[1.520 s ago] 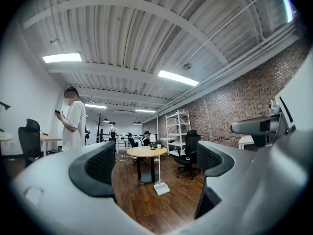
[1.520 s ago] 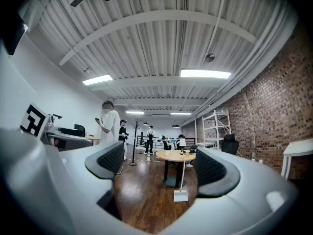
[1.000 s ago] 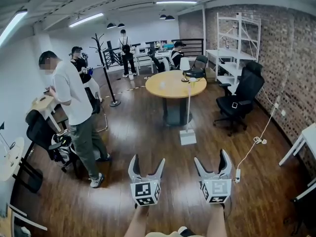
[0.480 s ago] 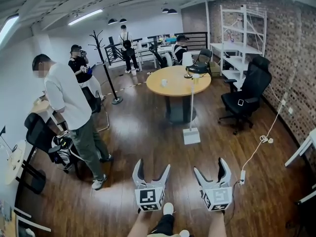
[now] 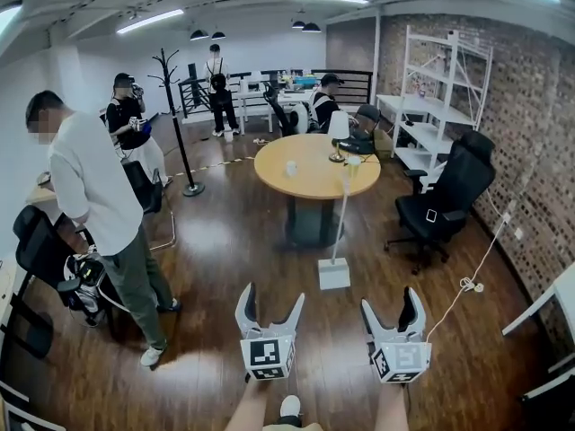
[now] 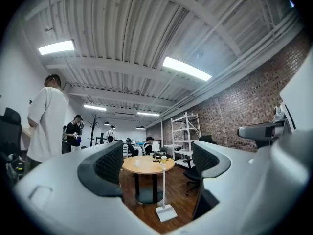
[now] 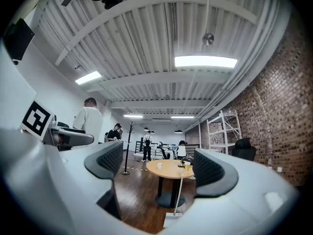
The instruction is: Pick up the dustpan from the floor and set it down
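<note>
White plastic, the dustpan (image 5: 333,274) stands on the wooden floor (image 5: 225,250) just in front of the round worktop (image 5: 310,176), on the near side of its pedestal. A person faces it with two hand-held grippers, both well short of the worktop. The left gripper (image 5: 272,294) has just been closing a little, yet its jaws stand apart with nothing between them. The right gripper (image 5: 391,299) also gapes, empty. The dustpan's long axis runs up its thin handle (image 5: 341,214), near upright, its top tilting slightly toward the worktop's edge. Which way the pan's mouth faces cannot be told. The pickup would likely go best with one gripper's jaws spread either side of the handle, then clamped squarely so the pan hangs straight.
</note>
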The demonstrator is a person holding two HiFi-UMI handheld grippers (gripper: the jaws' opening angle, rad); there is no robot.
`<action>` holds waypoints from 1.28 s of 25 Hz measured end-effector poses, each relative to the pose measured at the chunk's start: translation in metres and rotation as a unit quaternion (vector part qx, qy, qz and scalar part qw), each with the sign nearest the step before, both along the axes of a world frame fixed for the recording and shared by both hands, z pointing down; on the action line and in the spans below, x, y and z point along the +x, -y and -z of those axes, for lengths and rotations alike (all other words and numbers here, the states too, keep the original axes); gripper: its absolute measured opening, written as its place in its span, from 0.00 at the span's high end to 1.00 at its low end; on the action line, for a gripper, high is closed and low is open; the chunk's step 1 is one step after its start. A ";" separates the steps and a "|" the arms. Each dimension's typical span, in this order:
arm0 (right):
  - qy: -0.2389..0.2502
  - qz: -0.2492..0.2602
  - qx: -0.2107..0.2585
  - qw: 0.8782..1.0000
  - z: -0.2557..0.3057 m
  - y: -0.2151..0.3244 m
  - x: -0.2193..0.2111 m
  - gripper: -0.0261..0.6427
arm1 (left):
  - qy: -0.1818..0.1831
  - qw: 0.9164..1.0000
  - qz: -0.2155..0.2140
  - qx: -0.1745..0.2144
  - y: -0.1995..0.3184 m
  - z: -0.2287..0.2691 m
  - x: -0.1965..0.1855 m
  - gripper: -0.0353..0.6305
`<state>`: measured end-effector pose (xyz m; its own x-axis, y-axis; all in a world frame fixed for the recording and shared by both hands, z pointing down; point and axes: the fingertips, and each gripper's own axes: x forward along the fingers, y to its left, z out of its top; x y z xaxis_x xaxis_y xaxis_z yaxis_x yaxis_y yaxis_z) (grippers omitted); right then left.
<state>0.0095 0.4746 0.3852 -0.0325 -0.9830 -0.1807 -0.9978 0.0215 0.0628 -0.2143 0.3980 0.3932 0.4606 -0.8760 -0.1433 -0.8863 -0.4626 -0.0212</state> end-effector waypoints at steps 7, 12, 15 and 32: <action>-0.012 0.002 -0.004 1.000 -0.008 0.090 -0.019 0.29 | -0.009 1.000 -0.012 0.011 0.098 0.000 -0.010 0.29; -0.012 -0.010 -0.024 1.000 -0.023 0.125 -0.007 0.29 | -0.023 0.999 -0.025 -0.012 0.141 -0.018 0.003 0.30; -0.007 -0.023 -0.029 0.999 -0.027 0.143 0.011 0.29 | -0.018 0.999 -0.034 -0.022 0.160 -0.026 0.020 0.31; -0.003 -0.001 0.011 1.000 -0.001 0.360 0.192 0.29 | -0.007 0.999 -0.041 -0.003 0.355 -0.011 0.207 0.31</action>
